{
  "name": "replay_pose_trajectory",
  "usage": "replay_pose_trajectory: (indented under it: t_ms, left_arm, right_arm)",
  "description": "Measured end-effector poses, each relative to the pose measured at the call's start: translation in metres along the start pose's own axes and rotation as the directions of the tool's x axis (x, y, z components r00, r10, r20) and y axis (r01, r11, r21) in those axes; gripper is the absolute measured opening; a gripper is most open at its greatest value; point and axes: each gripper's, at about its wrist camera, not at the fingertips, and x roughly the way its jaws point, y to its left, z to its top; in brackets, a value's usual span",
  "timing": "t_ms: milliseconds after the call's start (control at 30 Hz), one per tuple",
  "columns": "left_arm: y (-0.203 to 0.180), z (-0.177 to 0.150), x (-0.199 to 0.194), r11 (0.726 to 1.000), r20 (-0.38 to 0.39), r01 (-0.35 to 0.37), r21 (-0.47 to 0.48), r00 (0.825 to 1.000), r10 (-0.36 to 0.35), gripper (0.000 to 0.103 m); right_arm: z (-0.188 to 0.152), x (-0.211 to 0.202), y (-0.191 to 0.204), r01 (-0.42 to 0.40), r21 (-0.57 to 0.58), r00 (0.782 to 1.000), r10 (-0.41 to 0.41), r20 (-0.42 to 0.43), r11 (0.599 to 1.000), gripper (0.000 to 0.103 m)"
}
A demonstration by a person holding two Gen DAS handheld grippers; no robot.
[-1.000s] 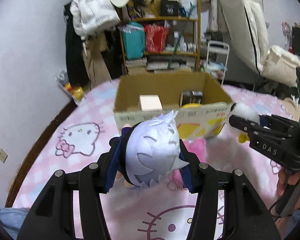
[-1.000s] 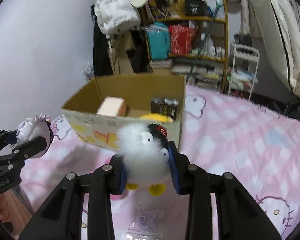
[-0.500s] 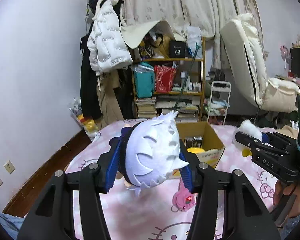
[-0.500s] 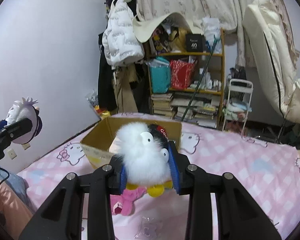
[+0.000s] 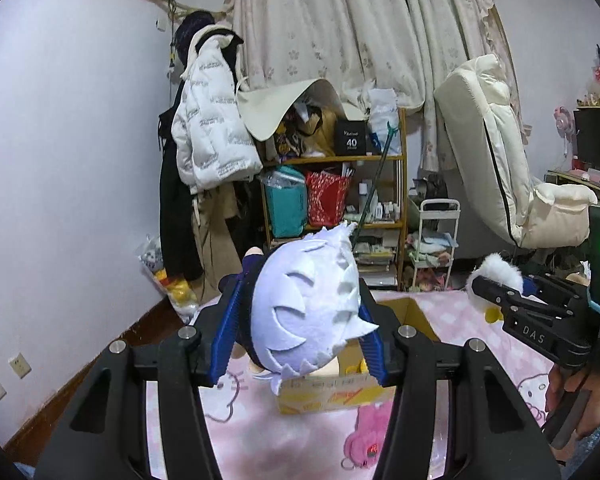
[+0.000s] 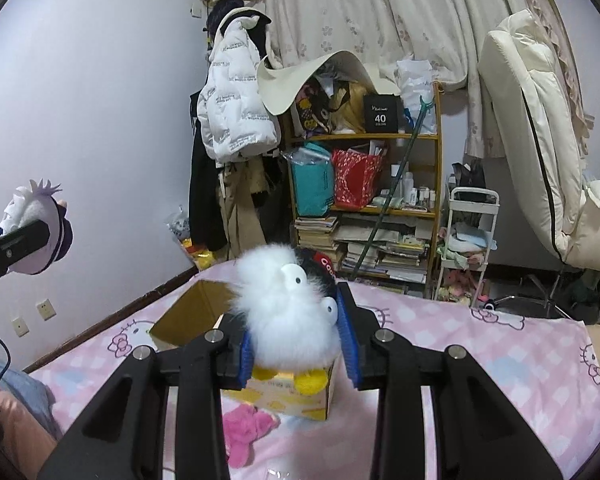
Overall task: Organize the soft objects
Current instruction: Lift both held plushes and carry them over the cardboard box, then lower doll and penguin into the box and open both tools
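My left gripper [image 5: 298, 340] is shut on a plush doll with spiky pale lilac felt hair [image 5: 306, 312], held well above the bed. My right gripper [image 6: 298, 354] is shut on a fluffy white penguin plush [image 6: 288, 312] with yellow feet and a black back. Each gripper shows in the other's view: the right gripper [image 5: 488, 290] at the right edge, the left gripper [image 6: 28, 236] at the left edge. Below both, an open cardboard box [image 5: 414, 314] sits on the pink cat-print bed [image 6: 480, 344], partly hidden by the plushes. A pink plush [image 6: 242, 426] lies in front of the box.
Beyond the bed stand a cluttered wooden shelf [image 5: 380, 192], a white puffer jacket [image 5: 210, 128] on a rack, a small white trolley [image 5: 438, 236] and a cream recliner [image 5: 500, 160]. A hand [image 5: 580, 392] holds the right gripper's handle. The wall runs along the bed's left side.
Both grippers have risen and tilted upward with their plushes still clamped. The box has dropped low in both views and the curtains and upper wall have come into sight.
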Motion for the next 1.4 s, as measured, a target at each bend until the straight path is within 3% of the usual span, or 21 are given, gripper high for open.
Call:
replay_pose_trajectory:
  t_ms: [367,667,1200,1400]
  left_arm:
    - [-0.009,0.022,0.054,1.0,0.015,0.017,0.005,1.0,-0.017,0.053]
    - [-0.013,0.011,0.096,1.0,0.014,0.025,-0.004,1.0,-0.025,0.053]
    - [-0.007,-0.028,0.152,0.998,-0.126,0.041,-0.053,0.991,-0.048,0.053]
    - [0.001,-0.044,0.17,0.988,-0.205,0.088,-0.127,0.972,-0.113,0.053]
  right_arm:
    - [0.017,0.025,-0.008,0.007,-0.003,1.0,-0.006,0.03,1.0,0.037]
    - [0.016,0.047,-0.009,-0.003,0.004,1.0,0.003,0.025,1.0,0.037]
    - [-0.018,0.107,0.007,-0.063,-0.021,0.996,0.061,-0.065,0.998,0.037]
    - [-0.037,0.119,0.012,-0.085,-0.011,0.99,0.083,-0.111,0.996,0.038]
